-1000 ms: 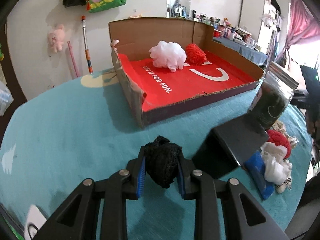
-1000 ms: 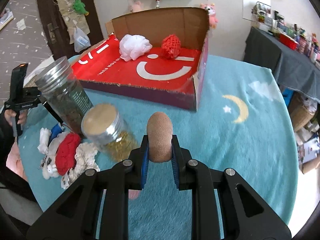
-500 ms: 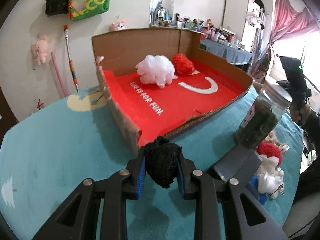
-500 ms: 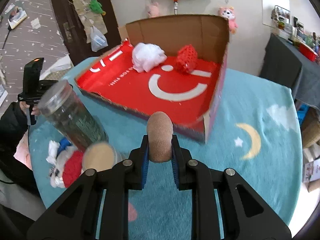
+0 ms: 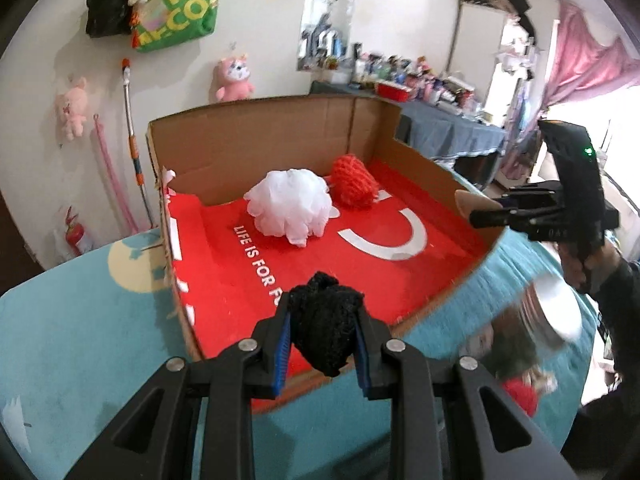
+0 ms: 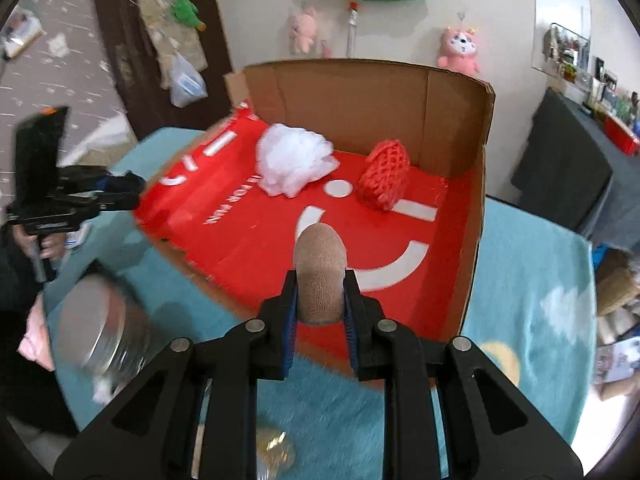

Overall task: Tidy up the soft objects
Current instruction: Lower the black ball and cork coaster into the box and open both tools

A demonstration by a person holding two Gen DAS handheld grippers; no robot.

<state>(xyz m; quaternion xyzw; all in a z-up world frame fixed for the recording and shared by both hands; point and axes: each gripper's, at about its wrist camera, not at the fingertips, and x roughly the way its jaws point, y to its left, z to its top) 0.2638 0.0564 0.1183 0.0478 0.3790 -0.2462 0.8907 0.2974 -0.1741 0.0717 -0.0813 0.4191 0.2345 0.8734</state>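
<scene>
— Teal plush cloth (image 5: pixel 80 320) with moon and cloud prints is covering the table; pink soft toys (image 6: pixel 458 50) and a green bag (image 5: pixel 180 4) are hanging on the white wall behind.

— What is sitting on it?

— A shallow cardboard box (image 5: pixel 256 140) with a red floor, its near edge low and its back wall tall. 2 soft things are lying inside near the back: a white puff (image 5: pixel 290 206) and a red knit ball (image 5: pixel 354 182), just beside each other. Most of the red floor is lying bare.

— And the grippers?

— The left gripper (image 5: pixel 322 338) is pinching a black mesh ball (image 5: pixel 324 330) over the box's near edge. The right gripper (image 6: pixel 320 298) is squeezing a tan roll (image 6: pixel 320 276) above the red floor. A blurred metal-lidded jar (image 6: pixel 96 332) is standing just outside the box.
</scene>
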